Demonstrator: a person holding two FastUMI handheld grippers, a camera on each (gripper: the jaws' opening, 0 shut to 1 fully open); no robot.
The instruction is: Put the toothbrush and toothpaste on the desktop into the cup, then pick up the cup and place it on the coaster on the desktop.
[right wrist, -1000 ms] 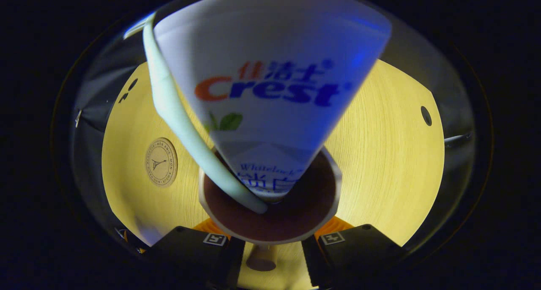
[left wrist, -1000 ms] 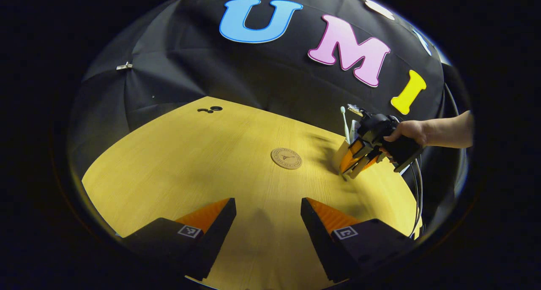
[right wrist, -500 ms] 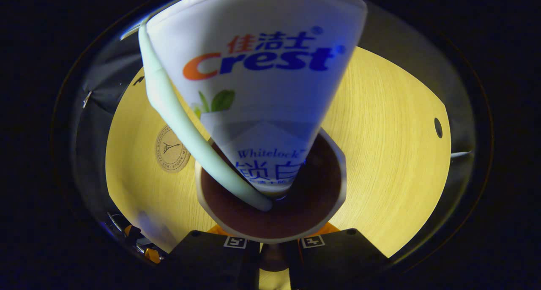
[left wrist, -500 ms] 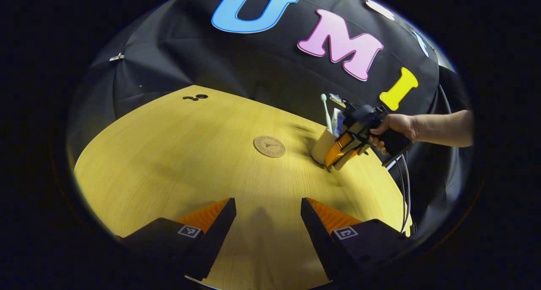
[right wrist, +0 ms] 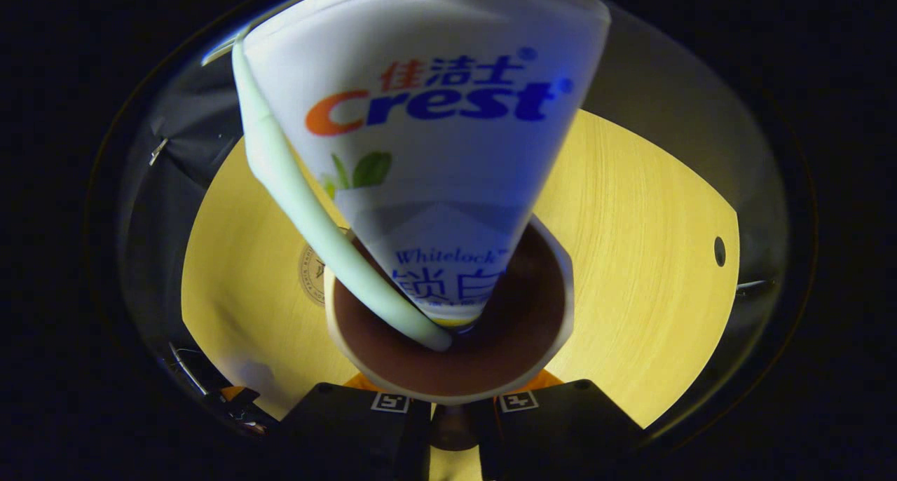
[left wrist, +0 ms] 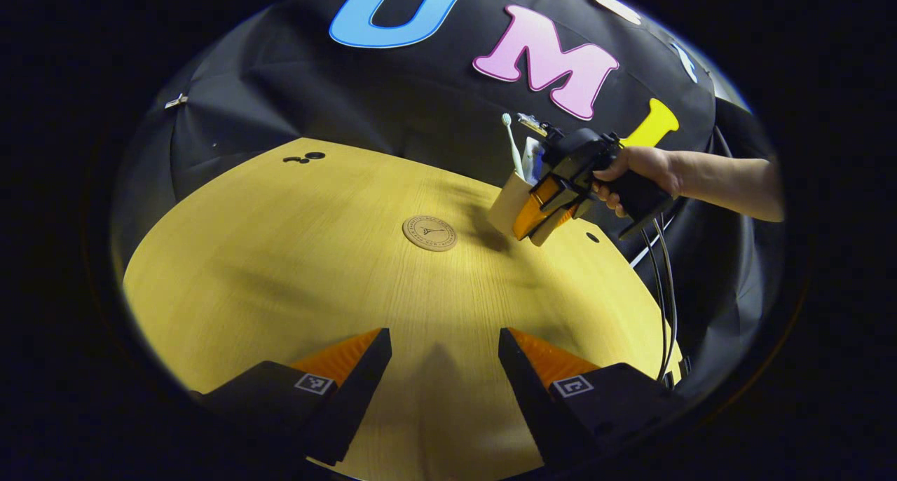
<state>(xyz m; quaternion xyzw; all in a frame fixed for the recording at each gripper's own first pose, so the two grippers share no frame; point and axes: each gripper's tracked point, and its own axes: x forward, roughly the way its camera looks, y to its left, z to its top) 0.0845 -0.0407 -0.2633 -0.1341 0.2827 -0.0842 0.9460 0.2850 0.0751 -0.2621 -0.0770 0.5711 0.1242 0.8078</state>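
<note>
We have lifted the cup point(left wrist: 510, 202) off the bench point(left wrist: 294, 271), right gripper point(left wrist: 543, 218) jaws clamped on it, toward the coaster point(left wrist: 429, 233) at its nine o'clock, while the left gripper point(left wrist: 445, 376) jaws hang wide.

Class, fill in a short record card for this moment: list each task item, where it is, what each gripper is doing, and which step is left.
cup: held off the desk, tilted, to the right of the coaster
toothbrush: standing in the cup
toothpaste: in the cup, leaning beside the toothbrush
coaster: flat on the desk, nothing on it
right gripper: shut on the cup, held by a hand
left gripper: open, low over the desk
step left: set the cup on the coaster
</note>
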